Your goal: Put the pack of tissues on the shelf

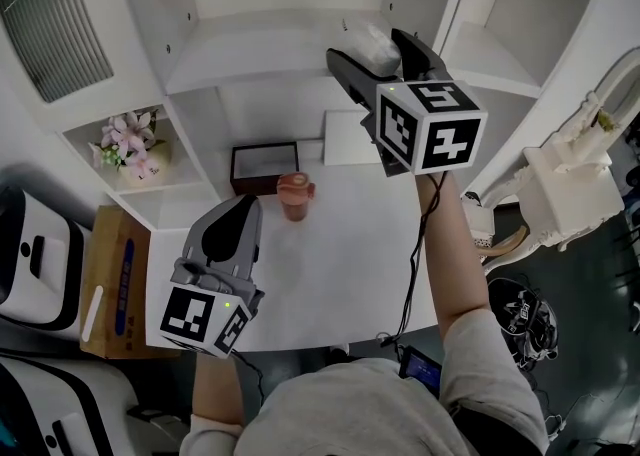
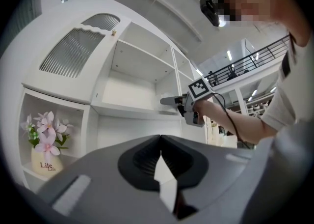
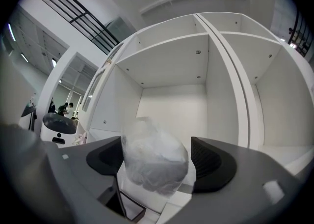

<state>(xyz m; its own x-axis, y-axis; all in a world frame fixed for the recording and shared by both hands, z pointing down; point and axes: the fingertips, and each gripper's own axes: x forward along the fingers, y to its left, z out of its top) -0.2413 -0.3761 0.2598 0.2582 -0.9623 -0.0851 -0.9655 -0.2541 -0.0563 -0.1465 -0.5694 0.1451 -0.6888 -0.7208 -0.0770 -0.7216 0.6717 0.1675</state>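
A white table (image 1: 340, 274) stands against a white shelf unit (image 1: 250, 54) with open compartments. On the table are a pink cup (image 1: 296, 194) and, just behind it, a dark tray (image 1: 265, 166). A vase of pink flowers (image 1: 130, 149) fills a low niche at the left, and a cardboard box (image 1: 115, 279) sits beside the table. Railings and ceiling lights show in the hall beyond.

The pack of tissues (image 3: 153, 164), in clear wrap, sits between the jaws of the right claw (image 1: 364, 45), which is held level at the front edge of a middle shelf (image 1: 290, 49). The jaws are spread wide. The pack lies against the left pad (image 3: 105, 156), with a clear gap to the right one, so nothing is pinched. Whether the pack rests on the board cannot be told.

The left claw (image 1: 240, 209) hangs over the table's near left side, well apart from the pack, with its jaws pressed together at the tips and nothing between them.
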